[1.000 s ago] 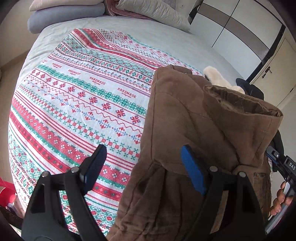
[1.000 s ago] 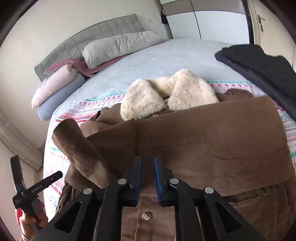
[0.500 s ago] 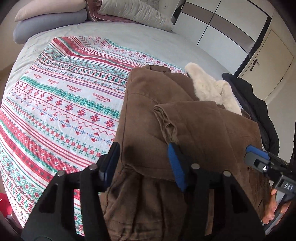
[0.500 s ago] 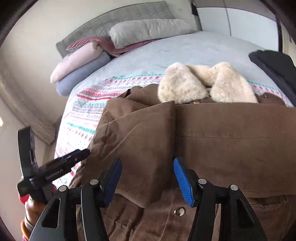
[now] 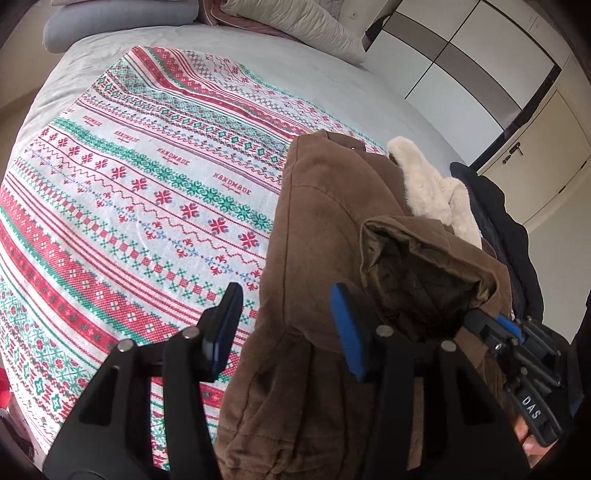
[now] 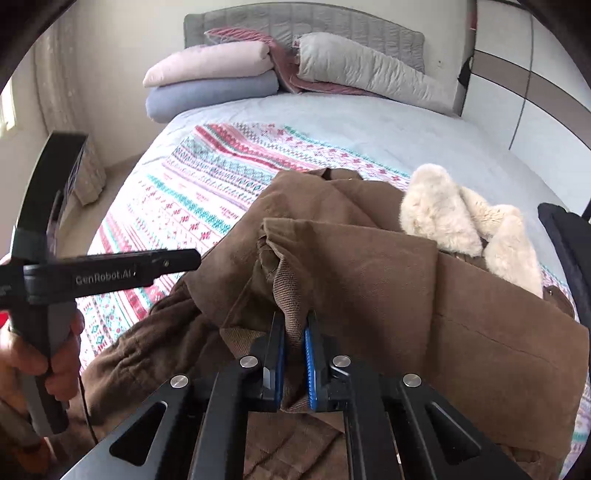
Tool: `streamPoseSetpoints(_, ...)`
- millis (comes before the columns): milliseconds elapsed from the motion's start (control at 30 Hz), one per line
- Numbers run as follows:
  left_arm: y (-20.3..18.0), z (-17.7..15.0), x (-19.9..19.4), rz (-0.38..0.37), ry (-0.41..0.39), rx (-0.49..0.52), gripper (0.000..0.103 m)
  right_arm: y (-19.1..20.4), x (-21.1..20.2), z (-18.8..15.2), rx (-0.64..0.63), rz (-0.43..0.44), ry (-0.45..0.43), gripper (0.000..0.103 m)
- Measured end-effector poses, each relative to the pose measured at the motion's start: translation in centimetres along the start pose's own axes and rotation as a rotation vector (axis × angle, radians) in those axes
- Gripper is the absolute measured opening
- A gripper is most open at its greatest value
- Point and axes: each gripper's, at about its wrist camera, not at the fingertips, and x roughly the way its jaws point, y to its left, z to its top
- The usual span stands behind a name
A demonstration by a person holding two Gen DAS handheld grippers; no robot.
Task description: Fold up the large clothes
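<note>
- Right gripper point(image 6: 294, 334) has its jaws snapped closed this instant, pinching a fold of the brown coat's point(image 6: 369, 266) sleeve cuff between the blue pads.
- Left gripper point(image 5: 286, 325) has its jaws part open, having just narrowed; the coat's point(image 5: 325, 206) edge sits between the fingers, but the pads are not pressing it.
- The coat lies bunched on a patterned blanket point(image 5: 147, 184), red, green and white bands with "HANDMADE" lettering; its cream fur collar point(image 6: 469, 218) faces the far side.
- The blanket covers a bed with a pale grey sheet point(image 6: 369, 125); rolled pillows point(image 6: 214, 81) and a grey padded headboard point(image 6: 306, 22) sit at the head.
- A dark garment point(image 5: 498, 221) lies just beside the collar.
- Wardrobe doors point(image 5: 461, 59) line the wall beyond.
</note>
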Motion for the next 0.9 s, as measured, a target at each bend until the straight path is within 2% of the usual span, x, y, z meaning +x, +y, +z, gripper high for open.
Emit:
streamPoseSetpoints(100,-0.2,-0.2,0.2,-0.011,0.018,0.007,0.051,-5.7,-2.9,-0.4,0.172,-0.007,-0.06,0.008)
streamPoseSetpoints(200,-0.6,-0.3,0.5,-0.01,0.028,0.017,0.051,-12.4,-3.6,-2.6,0.363,-0.028,-0.042,0.011)
streamPoseSetpoints(300,-0.8,-0.3,0.5,-0.014,0.026,0.014,0.051,-18.7,-3.9,-6.0,0.602,-0.013,0.002,0.021)
streamPoseSetpoints(367,-0.9,-0.2,0.4,-0.019,0.016,0.017,0.051,-21.9,-4.5,-8.2,0.758,0.05,-0.004,0.028)
streamPoseSetpoints(433,-1.1,-0.2,0.2,-0.022,-0.003,0.026,0.051,-23.7,-4.9,-9.5,0.855,0.096,-0.027,0.043)
streamPoseSetpoints(533,-1.6,-0.2,0.2,-0.034,-0.031,0.048,0.051,-24.2,-4.2,-9.7,0.888,0.12,-0.026,0.056)
streamPoseSetpoints(667,-2.4,-0.4,0.2,-0.049,-0.054,0.09,0.05,-24.1,-2.6,-9.0,0.93,0.185,-0.02,0.057)
streamPoseSetpoints(767,-3.1,-0.6,0.6,-0.035,-0.049,0.121,0.05,-25.4,-3.9,-9.0,1.01,0.249,-0.112,0.058)
streamPoseSetpoints(900,-3.6,-0.8,1.3,-0.025,-0.032,0.141,0.05,-27.8,-6.2,-8.5,1.042,0.218,-0.19,0.076)
